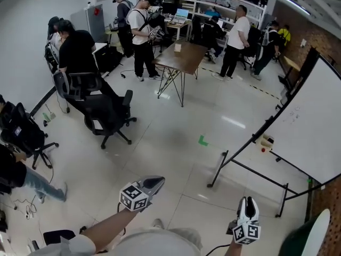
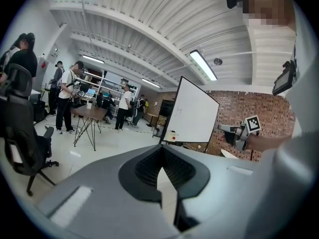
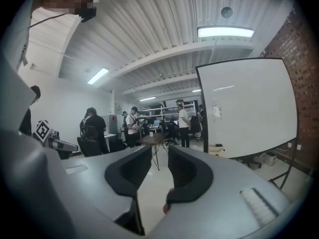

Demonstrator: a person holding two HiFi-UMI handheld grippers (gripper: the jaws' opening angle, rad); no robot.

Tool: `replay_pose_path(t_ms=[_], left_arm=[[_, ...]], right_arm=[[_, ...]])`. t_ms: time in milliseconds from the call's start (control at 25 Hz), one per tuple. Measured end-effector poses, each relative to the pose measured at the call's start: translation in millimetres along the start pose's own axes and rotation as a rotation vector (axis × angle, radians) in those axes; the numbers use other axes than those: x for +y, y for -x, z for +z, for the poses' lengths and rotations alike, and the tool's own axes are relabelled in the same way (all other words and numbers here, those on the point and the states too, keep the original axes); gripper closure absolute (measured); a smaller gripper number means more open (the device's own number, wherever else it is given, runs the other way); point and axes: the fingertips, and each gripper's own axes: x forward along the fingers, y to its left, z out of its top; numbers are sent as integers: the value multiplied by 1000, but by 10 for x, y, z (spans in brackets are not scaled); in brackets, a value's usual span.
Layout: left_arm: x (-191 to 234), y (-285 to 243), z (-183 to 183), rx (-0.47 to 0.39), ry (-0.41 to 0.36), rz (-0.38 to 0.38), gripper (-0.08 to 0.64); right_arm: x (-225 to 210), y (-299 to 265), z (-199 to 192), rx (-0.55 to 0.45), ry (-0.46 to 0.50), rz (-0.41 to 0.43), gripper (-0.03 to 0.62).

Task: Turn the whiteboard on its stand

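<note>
Left tongs are closed, right tongs parted, whiteboard well apart.

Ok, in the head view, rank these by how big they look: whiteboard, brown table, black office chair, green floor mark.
1. The whiteboard, largest, though the frame edge cuts it.
2 and 3. The black office chair and the brown table look about alike, so they are not ranked.
4. The green floor mark, smallest.
</note>
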Motion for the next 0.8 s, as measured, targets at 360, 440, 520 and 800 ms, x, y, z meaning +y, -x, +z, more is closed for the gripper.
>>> replay_pose_path(t_ms=[360, 440, 520, 800], left_arm=[[-287, -283, -307, 79, -1, 51, 540], [-398, -332, -331, 97, -11, 57, 540], [-509, -360, -350, 113, -19, 58, 540], [-827, -480, -606, 169, 9, 105, 540]], right_arm=[[-411, 393, -331, 18, 14, -99, 482], [-466, 461, -390, 26, 12, -107, 482], [-505, 527, -483, 43, 7, -108, 482], [-735, 737, -841, 124, 38, -78, 480]])
